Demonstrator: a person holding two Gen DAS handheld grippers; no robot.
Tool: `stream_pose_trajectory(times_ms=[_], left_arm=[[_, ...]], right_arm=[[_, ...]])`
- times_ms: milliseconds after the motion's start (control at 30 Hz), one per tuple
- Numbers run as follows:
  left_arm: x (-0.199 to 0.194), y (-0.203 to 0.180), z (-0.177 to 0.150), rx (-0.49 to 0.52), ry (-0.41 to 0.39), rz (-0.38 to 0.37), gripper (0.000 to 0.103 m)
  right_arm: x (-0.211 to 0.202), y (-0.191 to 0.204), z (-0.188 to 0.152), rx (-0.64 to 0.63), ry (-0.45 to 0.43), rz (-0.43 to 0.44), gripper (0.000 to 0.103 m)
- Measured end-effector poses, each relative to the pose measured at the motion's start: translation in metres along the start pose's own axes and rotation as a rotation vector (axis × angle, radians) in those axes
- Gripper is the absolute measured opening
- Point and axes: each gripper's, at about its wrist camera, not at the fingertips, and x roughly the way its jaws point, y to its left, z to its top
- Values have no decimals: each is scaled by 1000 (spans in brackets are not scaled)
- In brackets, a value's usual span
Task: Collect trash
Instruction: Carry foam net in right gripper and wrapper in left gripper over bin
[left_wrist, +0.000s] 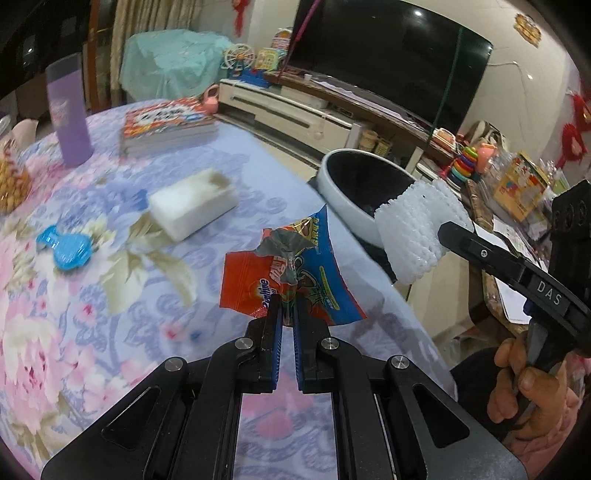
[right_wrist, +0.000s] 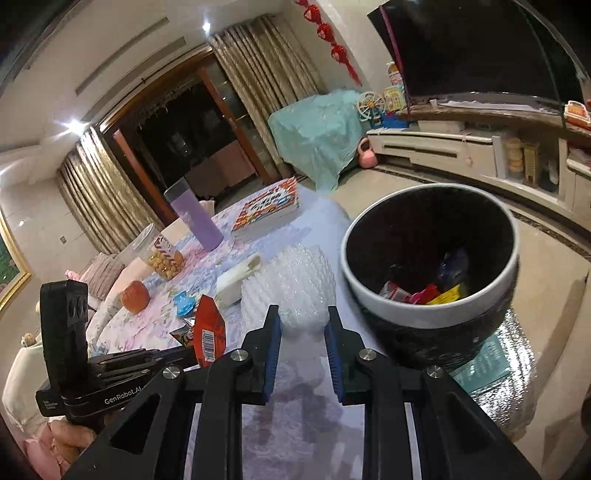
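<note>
My left gripper (left_wrist: 287, 308) is shut on a crumpled red and blue snack wrapper (left_wrist: 291, 273), held above the floral tablecloth (left_wrist: 110, 280). The same wrapper (right_wrist: 207, 332) shows at the lower left of the right wrist view. My right gripper (right_wrist: 303, 325) is shut on a white foam fruit net (right_wrist: 291, 288), which also shows as a white mesh bundle (left_wrist: 417, 236) at the right of the left wrist view. The grey trash bin (right_wrist: 428, 317) stands just right of the net, off the table's edge, with several wrappers inside. Its rim (left_wrist: 332, 177) lies beyond the held wrapper.
On the table lie a white block (left_wrist: 192, 206), a blue clip (left_wrist: 66, 251), a stack of books (left_wrist: 166, 125), a purple bottle (left_wrist: 68, 110) and a snack jar (right_wrist: 162, 254). A TV (left_wrist: 388, 55) and cabinet stand beyond. A person's hand (left_wrist: 524, 380) grips the right handle.
</note>
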Motion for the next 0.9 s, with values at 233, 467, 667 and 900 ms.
stream_pose_trajectory(times_ms=[233,467,667,900], left_arm=[[7,-27,15,52,-7,-13,5],[15,-48,28,88,-10,-23,5],[22,-60,43,117,-21,-23,5],[33,-75,64,152,-31,-18,5]], right_arm=[[-15,-18,8,20,-30,-29,23],[-24,-35,16,35,-57,-60,24],[-29,-48,24,42,-78,-87,24],[-29,-62,37,46,-92,-131,24]])
